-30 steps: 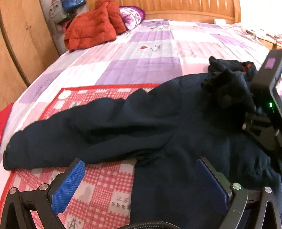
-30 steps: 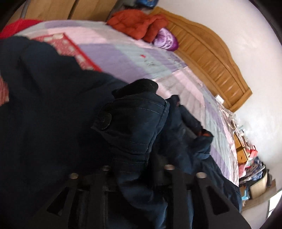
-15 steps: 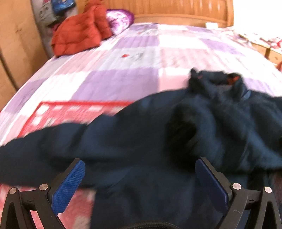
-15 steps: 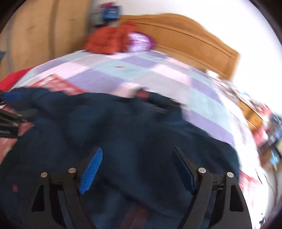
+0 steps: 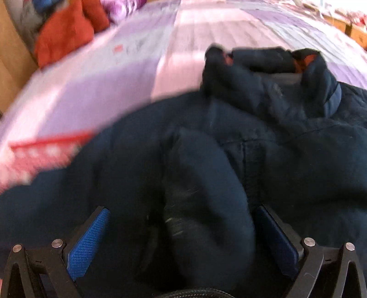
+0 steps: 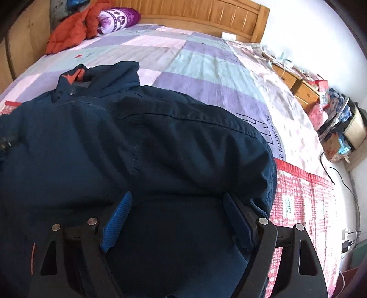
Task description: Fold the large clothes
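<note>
With the navy jacket lying spread on the bed, collar toward the headboard, you're between folds: a sleeve is laid across the body and neither tool holds cloth. Right gripper has just been opening; its jaws stand wide over the jacket's right edge, nothing pinched between the blue pads. Left gripper is also spread, pads either side of that sleeve bulge. The left view is smeared, so I can't say whether the fingertips brush the fabric, but they aren't clamped on it.

Next move, as I read it: pick a new grab. The right side bulges over the red checked mat, so the outer seam near your right jaw looks like the candidate, to be carried inward toward the centre seam. Padded fabric, so bite deep or it'll slip. Keep the left down on the folded sleeve so it doesn't drag open.
</note>
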Tool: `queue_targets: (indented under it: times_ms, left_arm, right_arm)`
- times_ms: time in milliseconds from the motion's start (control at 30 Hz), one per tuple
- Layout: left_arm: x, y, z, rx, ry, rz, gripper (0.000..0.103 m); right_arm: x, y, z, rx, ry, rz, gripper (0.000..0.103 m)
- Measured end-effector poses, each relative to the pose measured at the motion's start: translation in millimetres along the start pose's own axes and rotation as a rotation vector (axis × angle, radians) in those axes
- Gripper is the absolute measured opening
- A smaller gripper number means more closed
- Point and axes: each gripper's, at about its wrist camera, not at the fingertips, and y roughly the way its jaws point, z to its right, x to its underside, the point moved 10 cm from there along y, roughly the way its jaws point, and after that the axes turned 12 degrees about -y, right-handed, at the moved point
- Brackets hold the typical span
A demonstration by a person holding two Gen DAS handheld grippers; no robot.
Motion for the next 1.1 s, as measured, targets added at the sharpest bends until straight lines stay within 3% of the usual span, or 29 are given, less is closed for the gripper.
queue_targets:
  times_ms: [100,333,467,533,633,700,767,900,1100]
  left_arm:
    - [5.1,1.1,-4.1,0.018,-0.056,0.01,0.103]
    - [9.9,1.4,1.5,0.023,-0.048,0.031,0.103]
    - [9.4,2.3,2.5,0.027,-0.054,-0.008,0.103]
    - [6.3,0.0,-0.6,0.02,-0.069,-0.036,0.103]
    - [-5.3,-23.0,6.2,0.034,-0.026,0.041,0.103]
    - [-9.8,-30.6,10.7,0.013,0.027,0.092,0.103]
    - [-4.4,-14.5,6.6,-0.032,0.048,0.044,0.103]
    - [6.1,11.9,-10.3,0.109,-0.13,-0.091,0.103]
    - [3.3,-2.4,-14.8,0.131,-0.105,-0.07,0.103]
  right_arm:
    - [-3.5,6.3,-1.2,-0.021,0.012,-0.015,0.084]
    - [-1.6,11.9,1.9,-0.081,0.021,0.017,0.084]
    - [-0.3,14.6,7.3,-0.126,0.061,0.024,0.084]
    - [-4.9,2.9,6.2,-0.094,0.034,0.028,0.084]
    - [-16.2,-25.0,9.8,-0.034,0.018,0.096,0.084]
    - [-17.9,-25.8,21.9,0.033,0.03,0.083,0.084]
    - [-4.7,4.8,29.2,-0.015,0.086,-0.024,0.084]
    - [1.3,22.5,30.7,-0.059,0.1,-0.021,0.085]
    - [5.8,29.7,41.5,-0.128,0.133,-0.023,0.085]
